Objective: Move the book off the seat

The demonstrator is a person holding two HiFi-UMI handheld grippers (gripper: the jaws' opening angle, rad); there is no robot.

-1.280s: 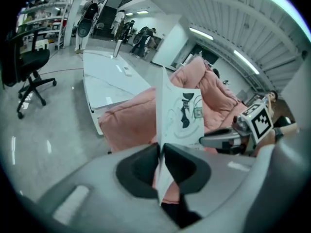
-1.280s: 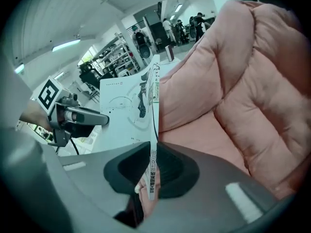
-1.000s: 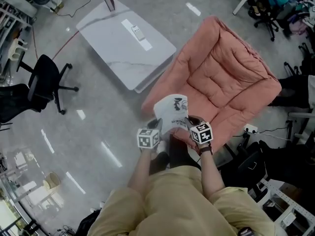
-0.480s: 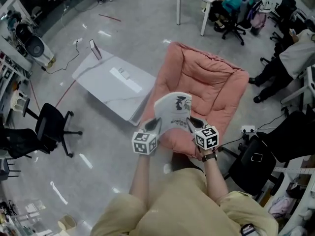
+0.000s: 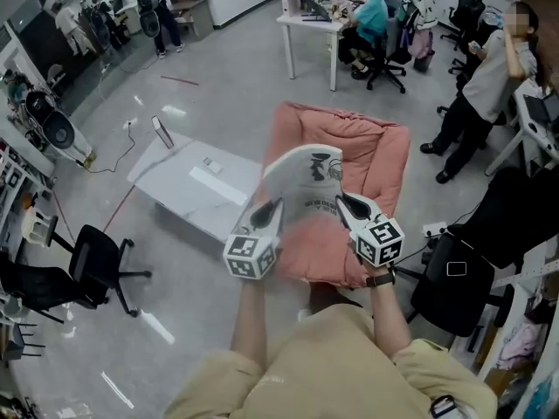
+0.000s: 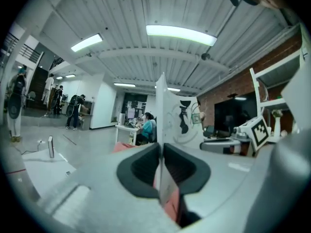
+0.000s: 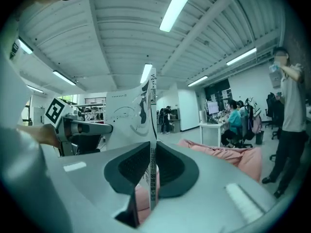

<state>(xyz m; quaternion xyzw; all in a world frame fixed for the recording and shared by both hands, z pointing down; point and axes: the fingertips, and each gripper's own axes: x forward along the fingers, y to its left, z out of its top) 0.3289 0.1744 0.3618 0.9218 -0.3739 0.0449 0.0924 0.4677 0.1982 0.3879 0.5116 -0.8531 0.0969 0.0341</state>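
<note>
The person is holding one book (image 5: 301,186) up in front of the chest with two hand-held grippers, so it is hanging clear of the cushion, over the near half of the single pink padded seat (image 5: 376,151) in the head view. The left gripper (image 5: 266,212) is pinching the book's left edge, its jaws pressing together on the thin pages. The right gripper (image 5: 351,208) is clamping the right edge, where a column of dark print is running down the spine, too blurred to read. The white cover is showing a black ink drawing of a figure with a short line of print below it, too small to make out. Each gripper is carrying one cube with black-and-white square markers, the left cube (image 5: 251,256) and the right cube (image 5: 383,241), two in all. To the left of the seat, one low white table (image 5: 175,186) is standing on the grey floor, and one black office chair (image 5: 92,264) is sitting further left. At the far desk a person in a teal top (image 5: 371,16) is sitting, and at the right another person in a grey top (image 5: 489,77) is standing.
</note>
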